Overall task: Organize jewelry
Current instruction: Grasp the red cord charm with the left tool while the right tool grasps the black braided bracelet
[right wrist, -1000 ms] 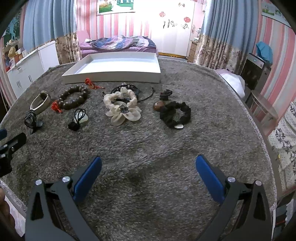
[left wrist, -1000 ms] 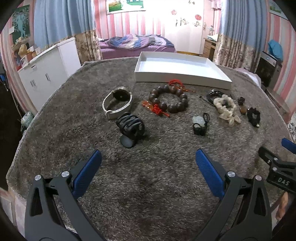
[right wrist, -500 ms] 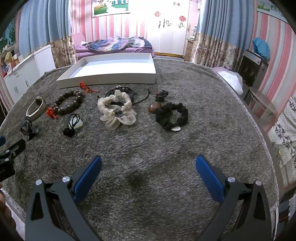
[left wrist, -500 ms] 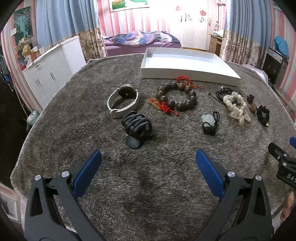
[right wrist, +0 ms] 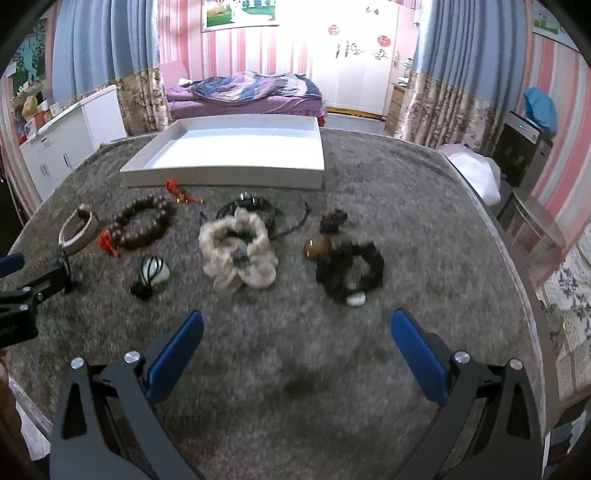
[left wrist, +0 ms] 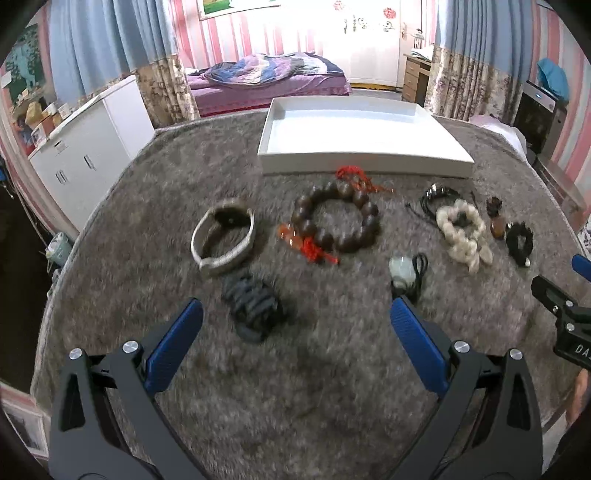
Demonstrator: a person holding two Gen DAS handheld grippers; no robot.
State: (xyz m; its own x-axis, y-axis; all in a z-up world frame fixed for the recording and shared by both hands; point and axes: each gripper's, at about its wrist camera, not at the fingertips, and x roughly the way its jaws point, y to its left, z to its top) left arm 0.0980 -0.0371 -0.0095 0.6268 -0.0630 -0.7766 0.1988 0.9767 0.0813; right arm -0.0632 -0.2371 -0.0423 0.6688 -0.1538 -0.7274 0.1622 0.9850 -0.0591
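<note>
It was a bedroom in a home. A bed (right wrist: 243, 92) with a rumpled purple quilt stood at the back, under pink-striped walls (right wrist: 255, 48) and blue curtains (right wrist: 96, 40). A white cabinet (left wrist: 88, 147) stood at one side, a picture (right wrist: 240, 13) hung above the bed, and stickers dotted the white wardrobe doors (right wrist: 354, 55).

Left tool (left wrist: 295, 332) fingers spread wide, holding nothing; right tool (right wrist: 295, 334) likewise.
</note>
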